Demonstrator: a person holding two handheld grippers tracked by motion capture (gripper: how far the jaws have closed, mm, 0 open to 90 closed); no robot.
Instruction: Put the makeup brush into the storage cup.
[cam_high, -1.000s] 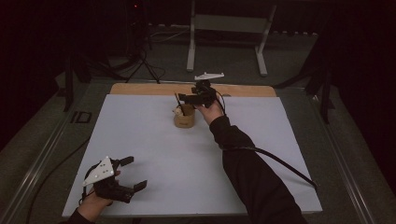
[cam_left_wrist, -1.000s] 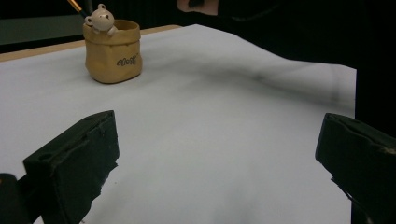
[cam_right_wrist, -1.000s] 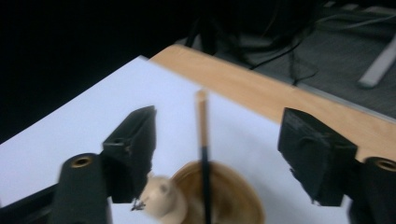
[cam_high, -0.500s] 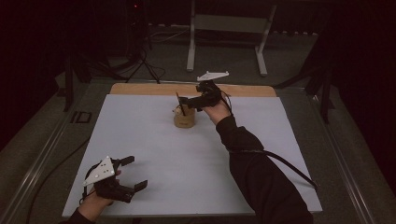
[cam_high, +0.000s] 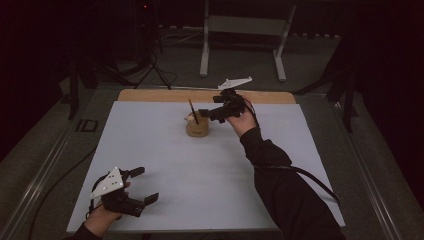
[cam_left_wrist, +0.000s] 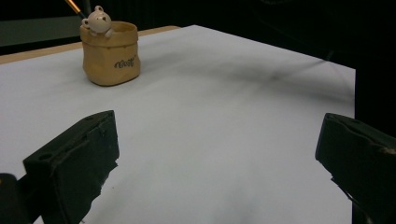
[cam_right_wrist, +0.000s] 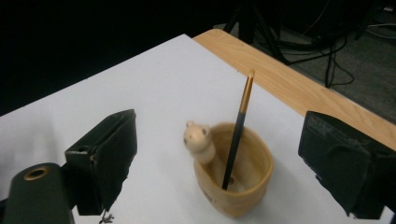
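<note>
Now the right tool (cam_high: 210, 113) hangs just beside and above the pot (cam_high: 197, 126), which stands near the far middle of the white counter (cam_high: 280, 165). Its jaws are spread wide with nothing between them, having just been opening and then easing in a touch. One pencil (cam_right_wrist: 237, 135) leans inside the pot, tip down against the bottom, its top resting toward the rim by the little bear figure (cam_right_wrist: 199, 139).

The left tool (cam_high: 135, 187) sits at the near left corner of the counter, well apart from the pot, jaws spread and pinching nothing.

What could go wrong, as I judge it: the pencil leans freely, so a jaw brushing its top as the right tool pulls away could flick it out or tip the pot over. The trailing cable could also drag across the pot if the arm swings low.

Counted: one pot, one pencil, one bear figure, two tools, one counter.
</note>
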